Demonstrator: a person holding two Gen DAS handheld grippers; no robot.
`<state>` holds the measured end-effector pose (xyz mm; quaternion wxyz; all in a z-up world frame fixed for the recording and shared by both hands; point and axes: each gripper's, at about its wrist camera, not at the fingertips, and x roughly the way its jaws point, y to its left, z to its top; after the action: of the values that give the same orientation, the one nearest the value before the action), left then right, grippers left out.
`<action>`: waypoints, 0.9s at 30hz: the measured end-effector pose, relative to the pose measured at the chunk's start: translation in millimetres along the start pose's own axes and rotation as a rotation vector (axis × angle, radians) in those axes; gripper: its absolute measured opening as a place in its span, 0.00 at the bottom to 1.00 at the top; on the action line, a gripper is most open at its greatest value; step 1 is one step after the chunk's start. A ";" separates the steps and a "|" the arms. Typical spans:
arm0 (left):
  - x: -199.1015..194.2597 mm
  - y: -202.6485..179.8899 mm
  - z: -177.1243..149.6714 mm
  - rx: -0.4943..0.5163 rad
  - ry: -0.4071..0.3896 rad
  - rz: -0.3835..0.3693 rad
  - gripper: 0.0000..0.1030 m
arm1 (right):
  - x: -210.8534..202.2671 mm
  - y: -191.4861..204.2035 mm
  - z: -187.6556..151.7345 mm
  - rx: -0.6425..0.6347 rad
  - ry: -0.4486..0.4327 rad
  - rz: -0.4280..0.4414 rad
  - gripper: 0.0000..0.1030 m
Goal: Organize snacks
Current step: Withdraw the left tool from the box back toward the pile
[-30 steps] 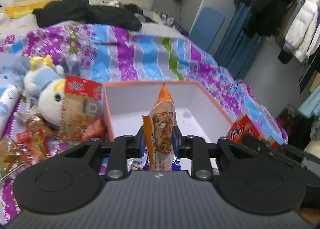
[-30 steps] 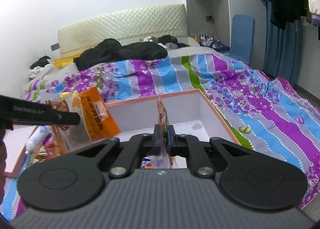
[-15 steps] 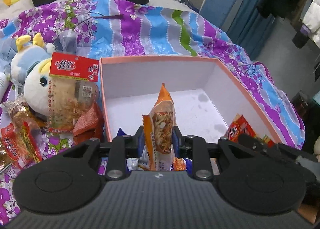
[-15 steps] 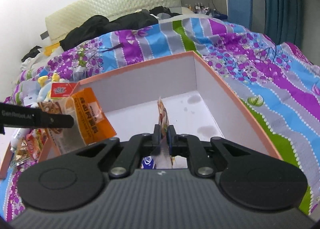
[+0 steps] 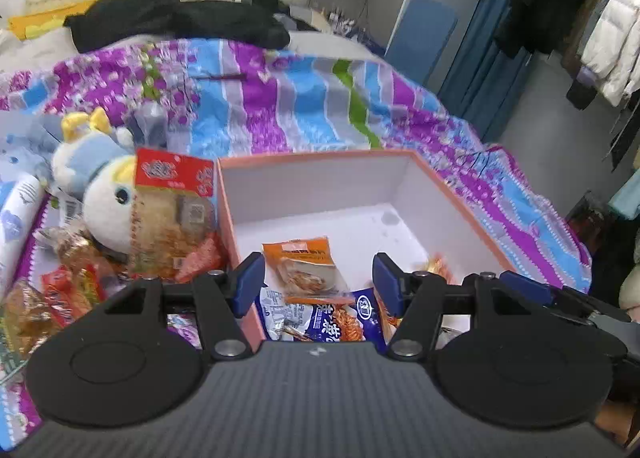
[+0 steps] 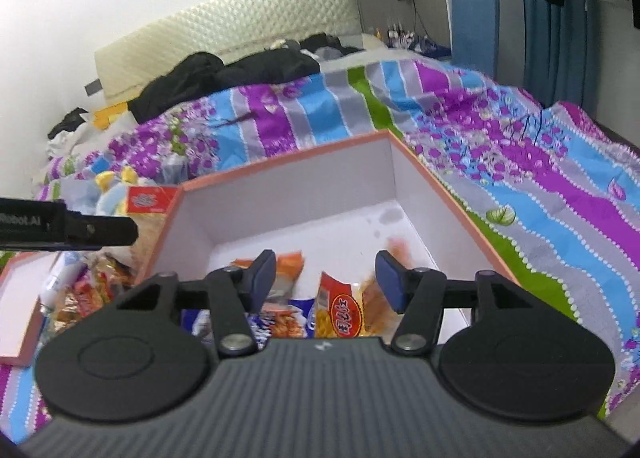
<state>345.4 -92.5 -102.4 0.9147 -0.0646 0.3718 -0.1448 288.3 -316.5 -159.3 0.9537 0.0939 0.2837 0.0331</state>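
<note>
Bedspread (image 5: 280, 106) in purple, blue, grey and green stripes covers a bed, with black clothing (image 5: 176, 18) heaped near a quilted cream headboard (image 6: 240, 26). On the bedspread sits an orange-rimmed box (image 5: 460, 194) with white inner walls, open at the top. Against its left outer wall leans a tall clear snack bag (image 5: 172, 214) with a red header card printed in white characters too blurred to read and a small QR code below. Behind that bag lies a white and blue plush toy (image 5: 100, 186), and loose wrapped snacks (image 5: 60, 290) are scattered at the far left.

Inside the box, at its near end, an orange packet (image 5: 308, 266) lies flat, partly overlapping a blue and white packet (image 5: 320, 318) with white Chinese lettering. In the right wrist view a red and yellow packet (image 6: 340, 310) with red characters stands beside them, and another orange packet (image 6: 376, 302), possibly two, is blurred beyond it.

The left gripper (image 5: 318, 278) hovers over the box's near end, its blue-padded fingers spread wide and holding nothing. The right gripper (image 6: 326, 278) is likewise wide apart and empty above the same packets. A black bar at the left of the right wrist view reads "Robot.AI".
</note>
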 end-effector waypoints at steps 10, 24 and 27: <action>-91.8 -5.9 -24.8 0.031 -0.082 -0.006 0.64 | -68.5 32.3 0.7 -0.009 -0.066 0.052 0.56; -176.9 -5.5 -61.1 0.075 -0.150 0.004 0.64 | -149.0 66.1 -28.9 -0.029 -0.109 0.097 0.57; -190.2 -3.5 -71.9 0.064 -0.154 0.010 0.64 | -159.6 75.4 -34.9 -0.058 -0.112 0.104 0.57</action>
<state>164.8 -37.0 -27.2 0.9429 -0.0442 0.2958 -0.1468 134.9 -255.5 -87.8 0.9674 0.0825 0.2236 0.0857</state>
